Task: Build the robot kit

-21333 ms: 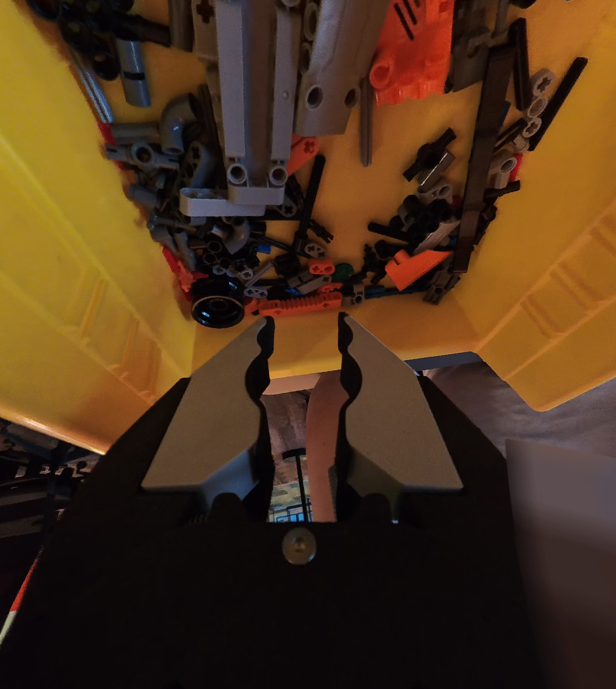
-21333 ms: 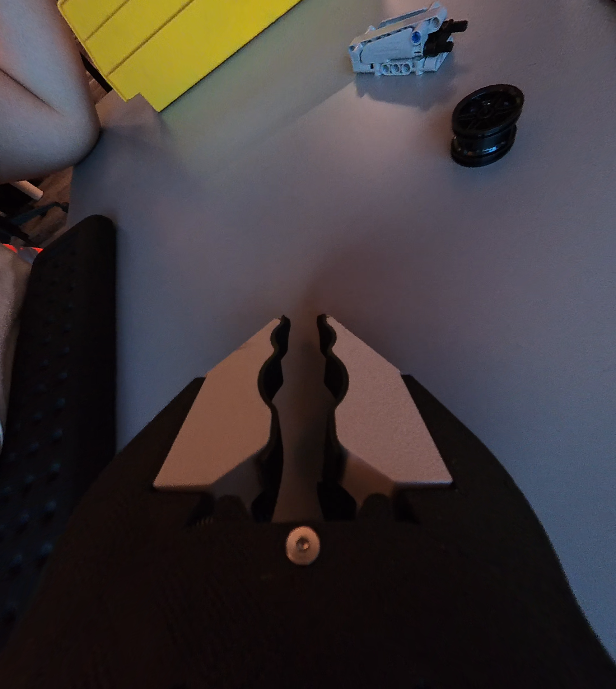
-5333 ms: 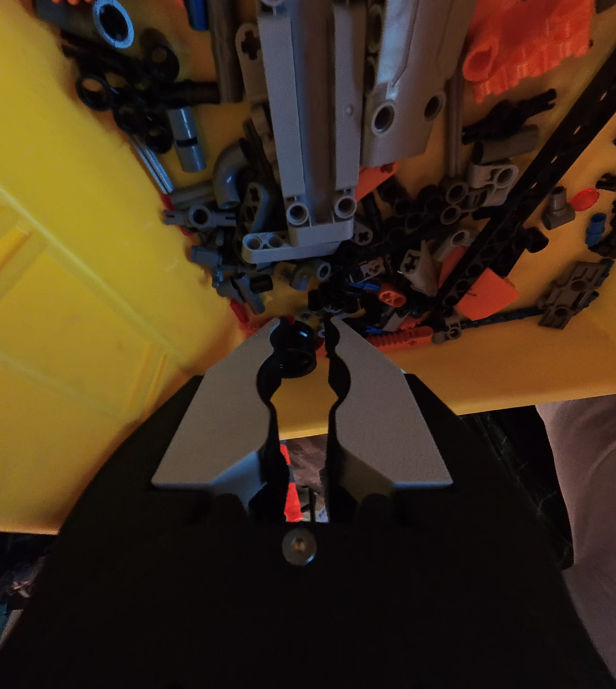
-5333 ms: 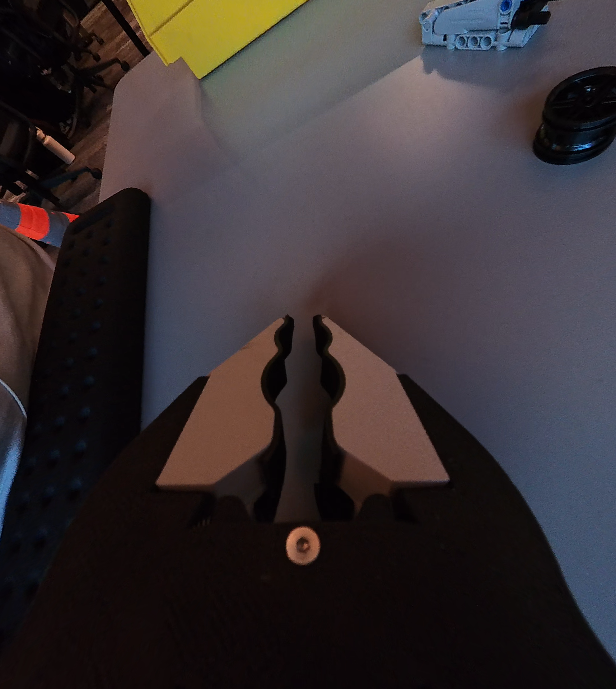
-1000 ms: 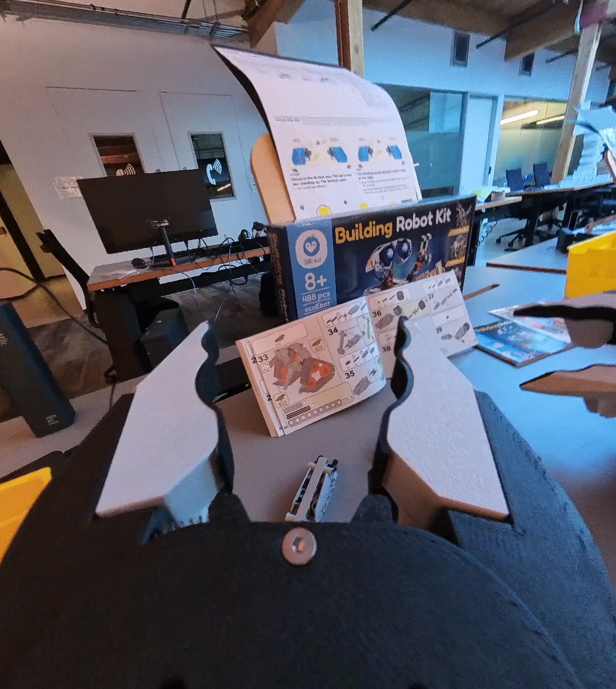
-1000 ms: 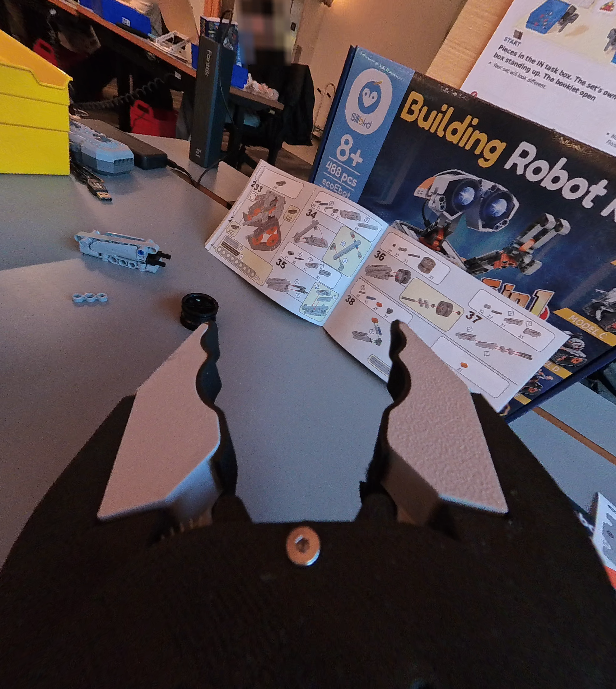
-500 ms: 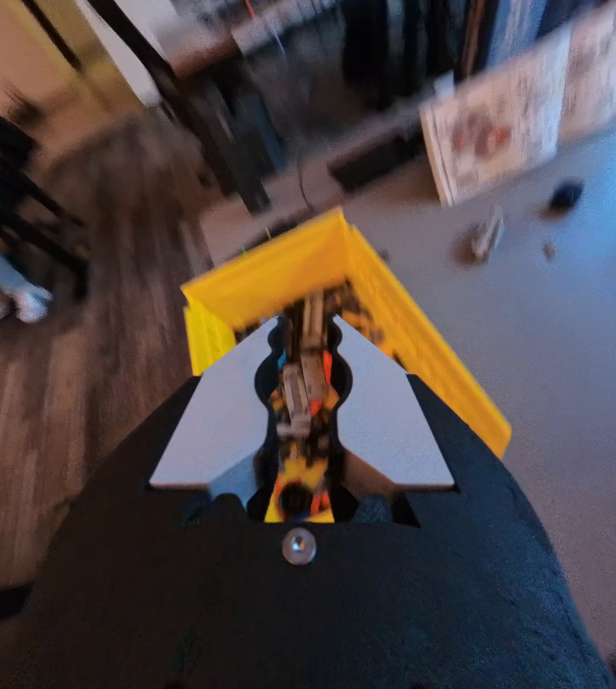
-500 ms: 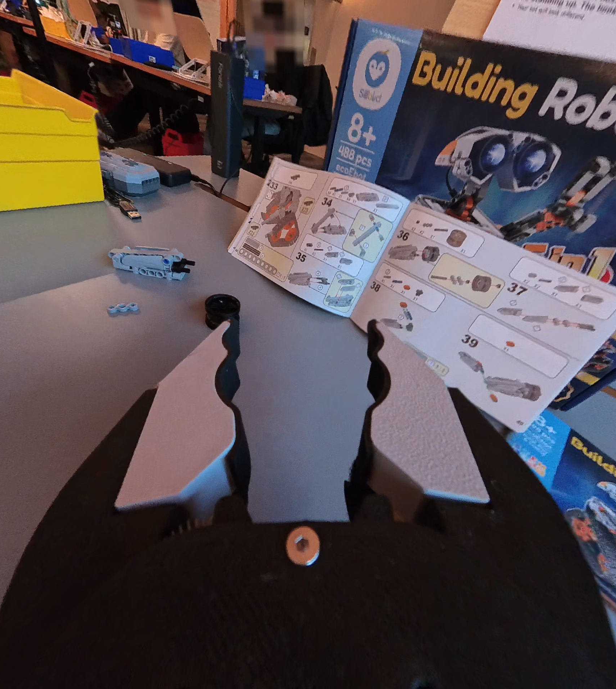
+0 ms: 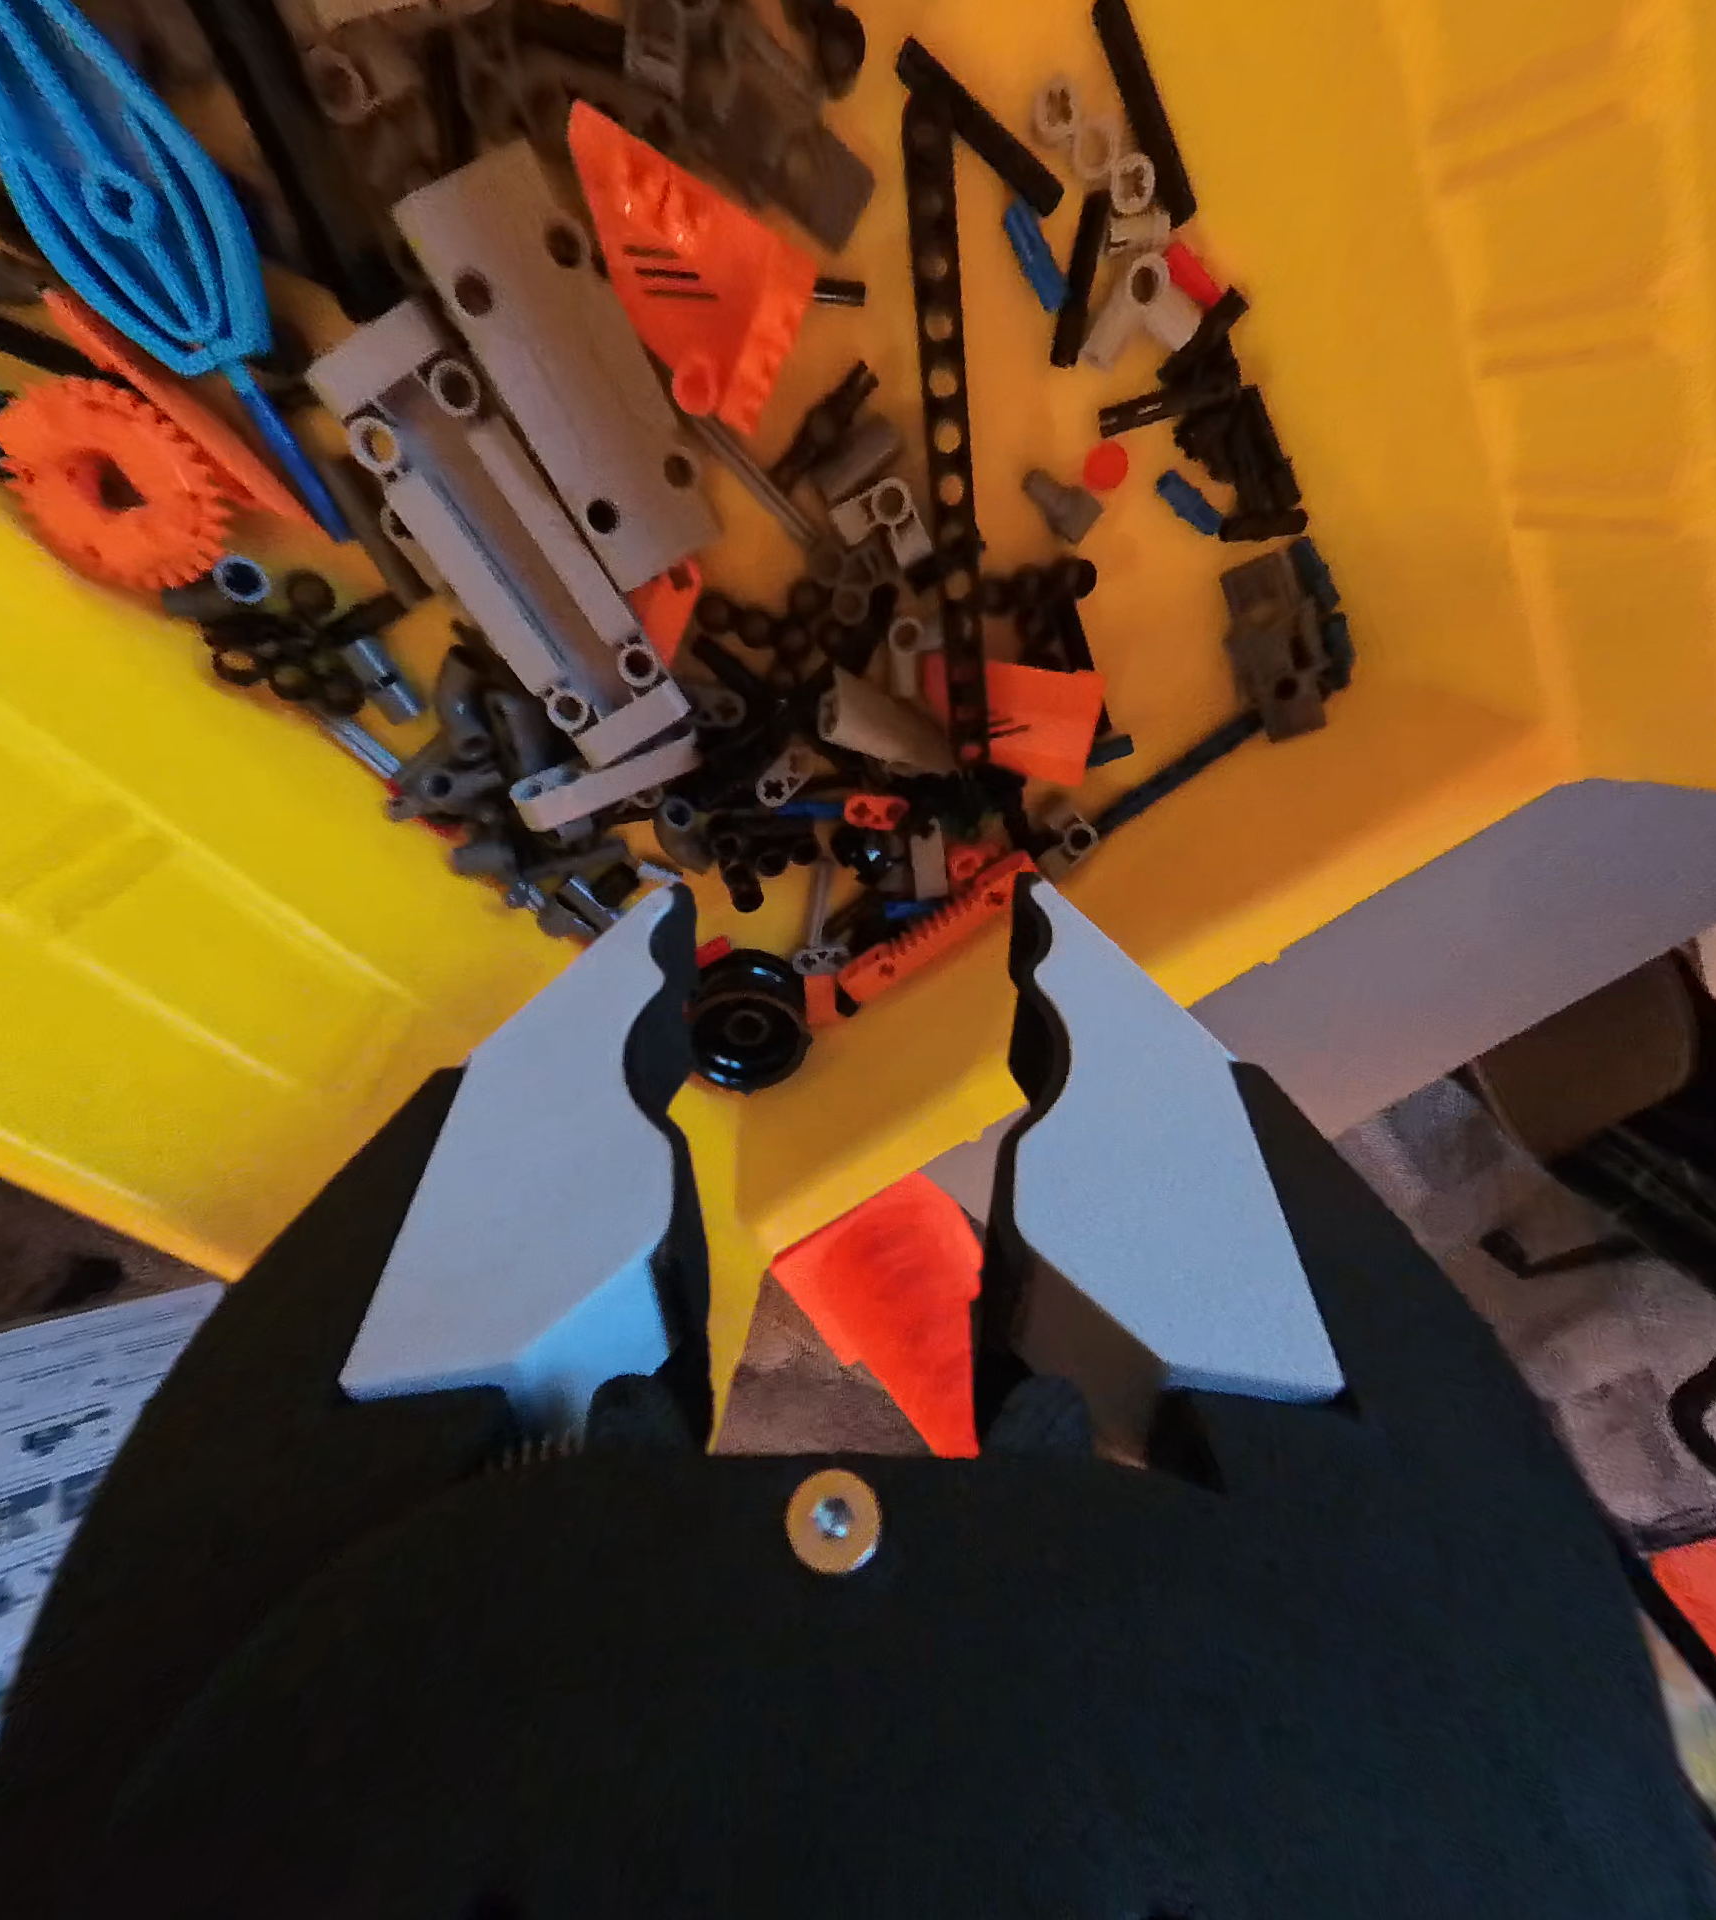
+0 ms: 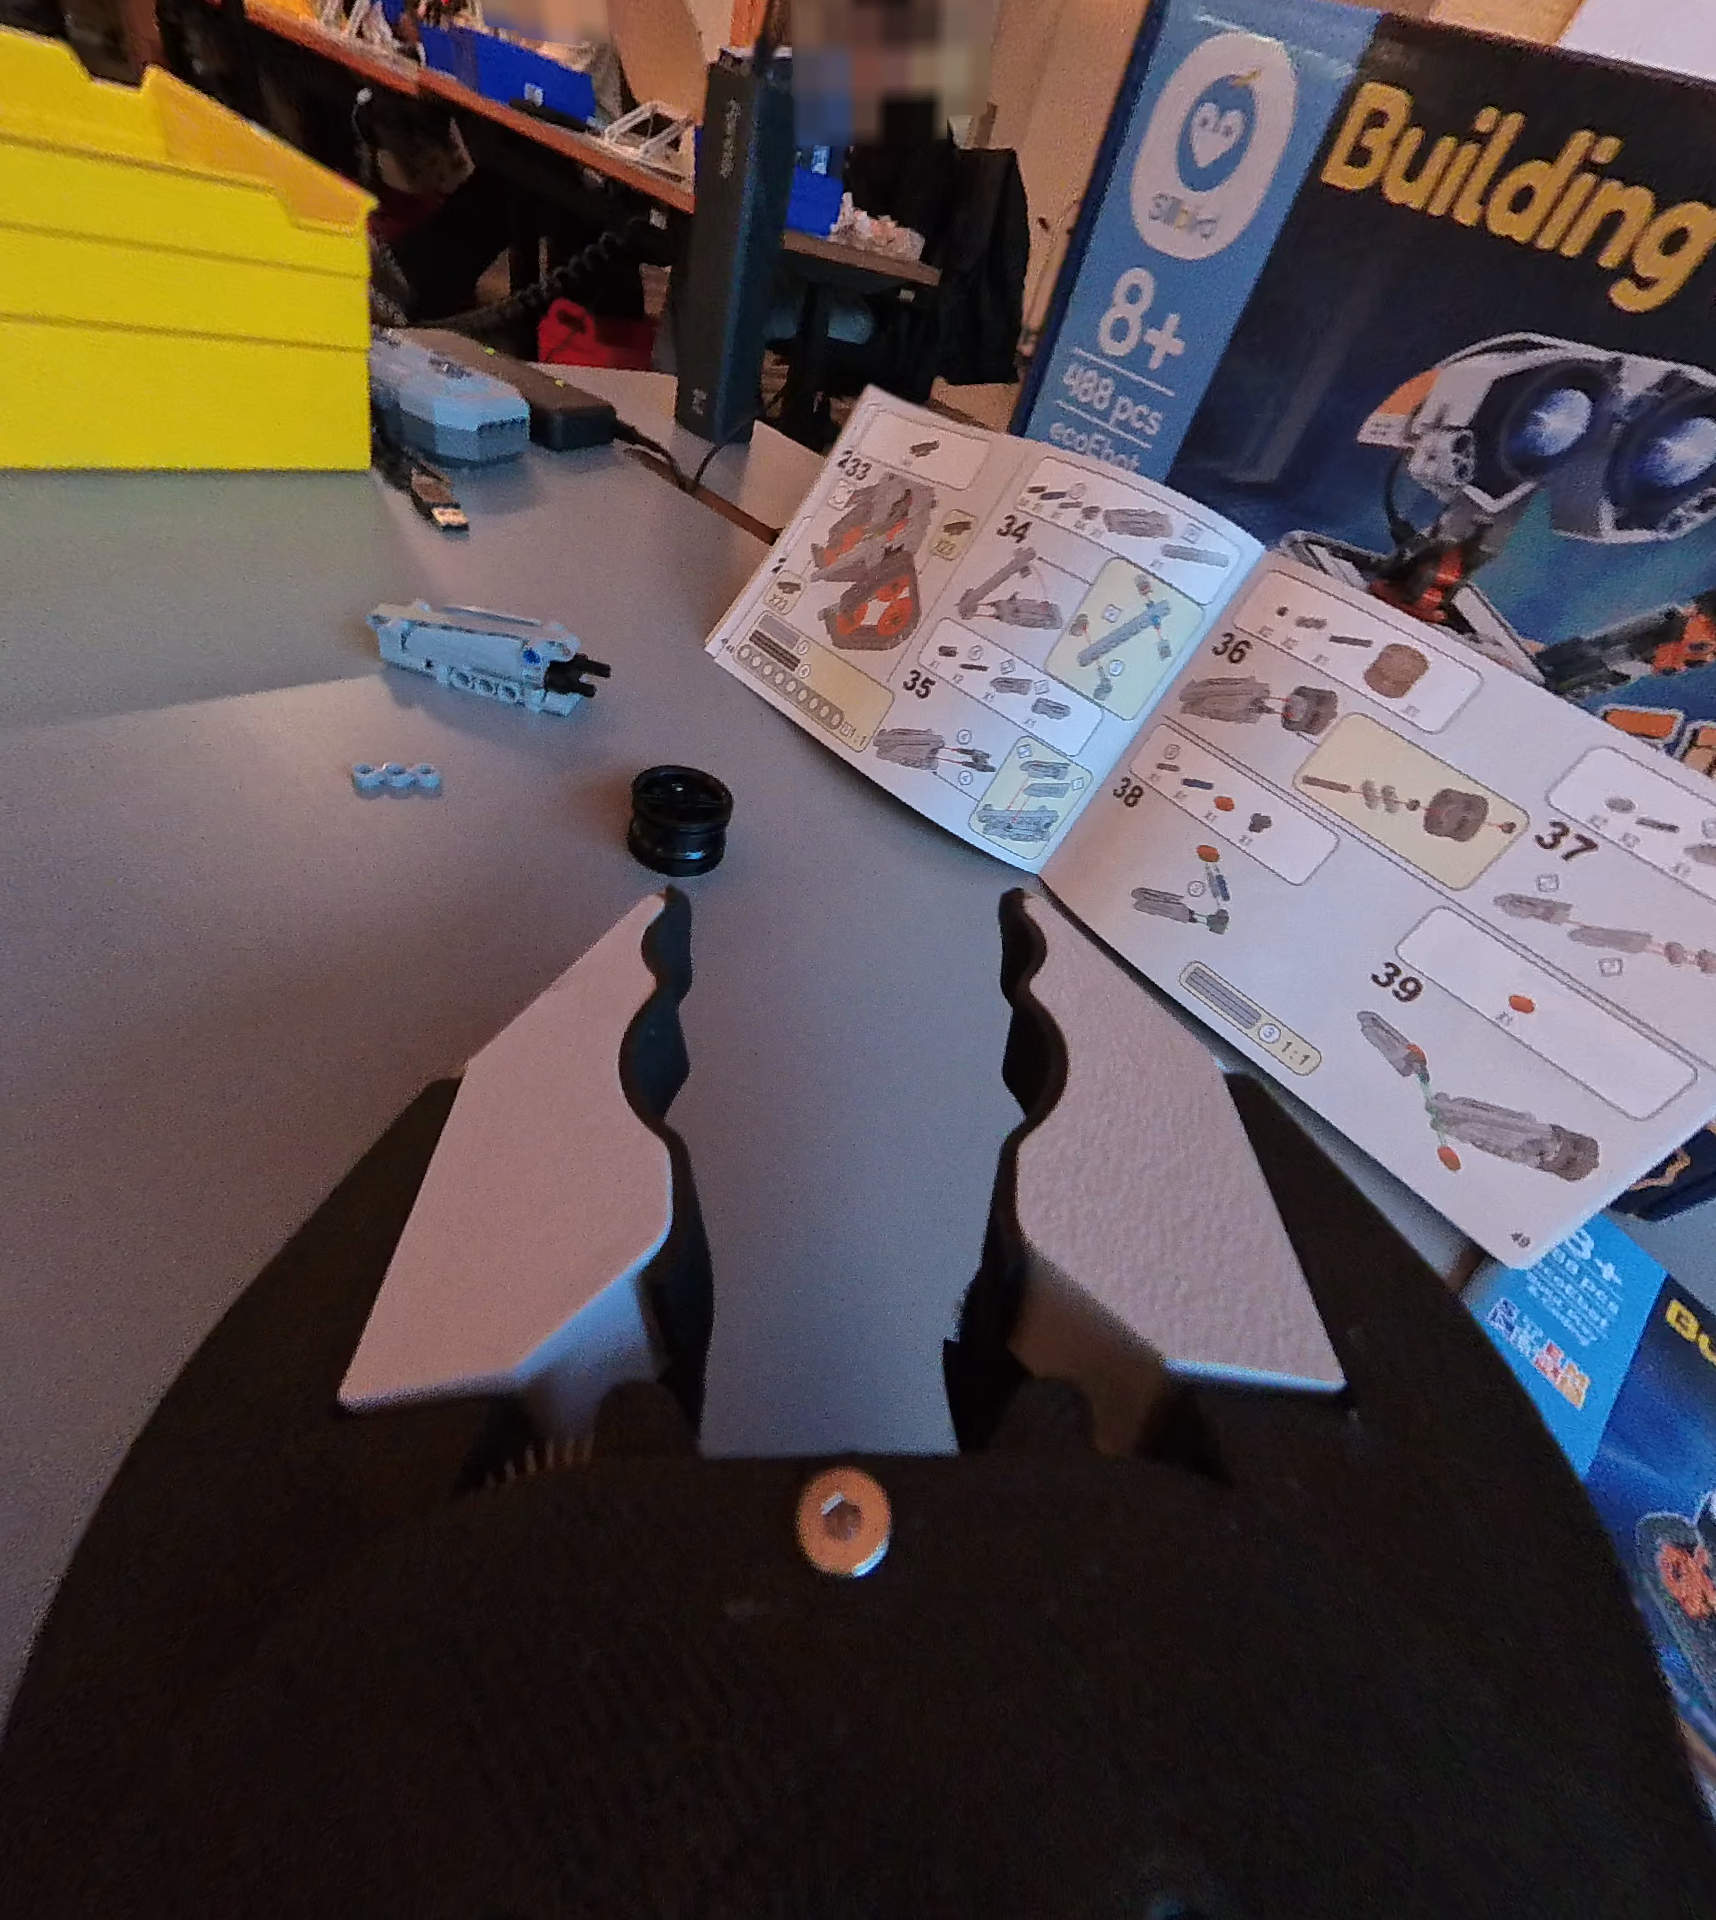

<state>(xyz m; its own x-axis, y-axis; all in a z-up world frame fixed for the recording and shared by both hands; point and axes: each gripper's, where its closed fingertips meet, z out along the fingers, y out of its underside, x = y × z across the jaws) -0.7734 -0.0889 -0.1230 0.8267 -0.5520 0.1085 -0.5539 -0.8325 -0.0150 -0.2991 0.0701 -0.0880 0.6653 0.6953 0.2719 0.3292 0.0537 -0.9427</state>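
Black wheel hub (image 9: 748, 1023) lies loose in the yellow bin (image 9: 168, 935) among building pieces, just inside the left finger of the empty, spread left gripper (image 9: 841, 914); the right gripper (image 10: 841, 914), also spread and empty, hovers over the grey table (image 10: 158, 987), another black wheel hub (image 10: 679, 817) just ahead of its left finger beside an open instruction booklet (image 10: 1249, 831).

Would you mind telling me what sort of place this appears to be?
Probably a shared workshop or office: a grey table with an open instruction booklet, a yellow bin of plastic building parts, and cluttered desks behind.
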